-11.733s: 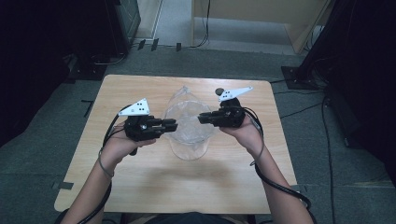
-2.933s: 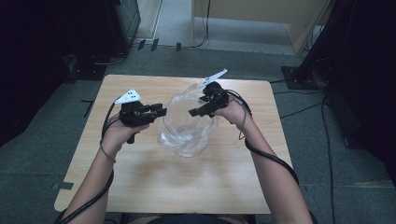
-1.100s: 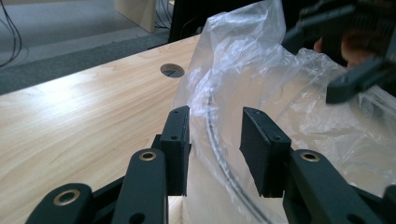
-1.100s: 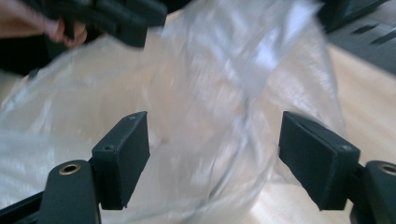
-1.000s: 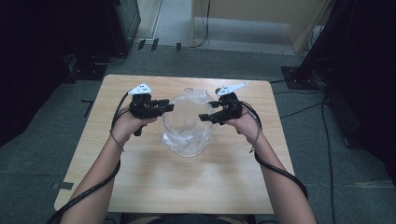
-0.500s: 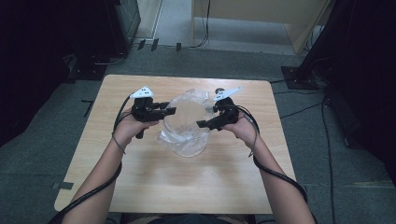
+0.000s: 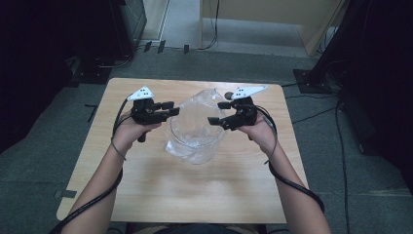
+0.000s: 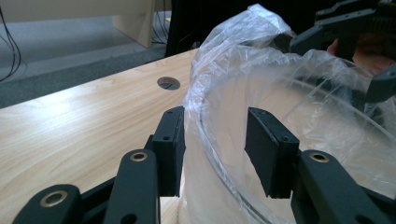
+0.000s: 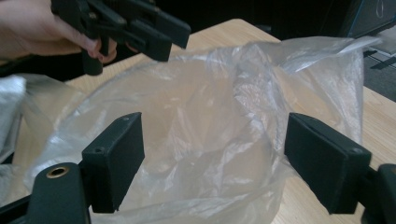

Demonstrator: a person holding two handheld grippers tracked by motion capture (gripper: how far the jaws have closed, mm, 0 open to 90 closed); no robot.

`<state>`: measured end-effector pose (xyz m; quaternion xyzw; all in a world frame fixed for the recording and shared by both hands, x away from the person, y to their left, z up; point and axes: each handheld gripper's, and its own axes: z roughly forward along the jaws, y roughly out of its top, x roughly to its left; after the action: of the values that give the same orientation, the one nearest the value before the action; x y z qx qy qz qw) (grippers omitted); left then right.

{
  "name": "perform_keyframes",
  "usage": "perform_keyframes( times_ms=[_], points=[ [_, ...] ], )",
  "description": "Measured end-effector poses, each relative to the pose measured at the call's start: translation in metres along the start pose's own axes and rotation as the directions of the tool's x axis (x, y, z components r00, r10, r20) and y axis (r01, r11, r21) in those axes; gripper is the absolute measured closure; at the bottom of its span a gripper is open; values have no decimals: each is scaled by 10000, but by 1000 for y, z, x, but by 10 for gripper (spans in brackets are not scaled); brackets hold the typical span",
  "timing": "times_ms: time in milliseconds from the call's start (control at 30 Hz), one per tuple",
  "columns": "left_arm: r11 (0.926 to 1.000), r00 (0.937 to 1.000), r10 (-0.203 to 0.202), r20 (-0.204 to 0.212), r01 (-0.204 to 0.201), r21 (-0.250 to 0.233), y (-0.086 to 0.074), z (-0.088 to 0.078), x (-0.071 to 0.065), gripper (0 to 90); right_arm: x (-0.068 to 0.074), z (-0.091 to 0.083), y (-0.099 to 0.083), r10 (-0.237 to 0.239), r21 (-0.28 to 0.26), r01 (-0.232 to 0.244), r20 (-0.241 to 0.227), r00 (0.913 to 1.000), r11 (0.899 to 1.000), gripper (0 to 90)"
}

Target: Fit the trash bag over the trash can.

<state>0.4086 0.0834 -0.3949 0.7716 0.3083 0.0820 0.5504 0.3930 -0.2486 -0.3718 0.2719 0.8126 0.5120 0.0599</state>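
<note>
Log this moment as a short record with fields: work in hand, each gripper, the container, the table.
work: fitting a clear plastic bag over a clear round container
left gripper: jaws apart, astride the bagged rim, pads not pressing; they have just been opening
right gripper: jaws wide apart, bag film in front of them, nothing gripped; they have just been opening, then eased back a little
container: upright, mid-table, bag draped inside and over it
table: light wood, a round hole near the far edge
</note>
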Motion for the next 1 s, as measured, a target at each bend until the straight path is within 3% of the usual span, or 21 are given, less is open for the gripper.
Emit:
perform_keyframes(
  times_ms=[267, 467, 567, 667, 767, 833, 867, 1000],
  points=[
    [9999, 9999, 116, 19, -116, 109, 1, 1, -4, 571, 10, 2, 9, -353, -310, 345, -262, 9990, 9989, 256],
    [9992, 9999, 135, -26, -134, 379, 2, -4, -2, 573, 9, -7, 19, -250, -675, 254, 73, 9997, 9974, 369],
    [9992, 9999, 97, -72, -95, 381, 2, -8, 0, 573, 3, -14, 26, -259, -928, 304, 499, 9984, 9952, 383],
    [9995, 9999, -21, -143, 25, 307, 2, -12, 2, 575, -14, -15, 30, 400, -1080, -287, 1034, 9938, 9937, 380],
    [9998, 9998, -85, -180, 88, 193, 1, -16, 1, 582, -30, -6, 28, 955, -685, -875, 1230, 9878, 9938, 245],
    [9999, 9998, -61, -204, 64, 154, -2, -19, 0, 585, -37, 2, 24, 1448, -494, -1391, 1410, 9794, 9890, 256],
    [9998, 9998, -69, -176, 72, 158, -4, -20, -1, 589, -39, 4, 23, 1339, -404, -1296, 1349, 9818, 9907, 272],
    [9995, 9998, -140, -142, 144, 280, -11, -22, -1, 609, -40, 10, 17, 954, -122, -946, 1361, 9861, 9954, 552]
  ],
)
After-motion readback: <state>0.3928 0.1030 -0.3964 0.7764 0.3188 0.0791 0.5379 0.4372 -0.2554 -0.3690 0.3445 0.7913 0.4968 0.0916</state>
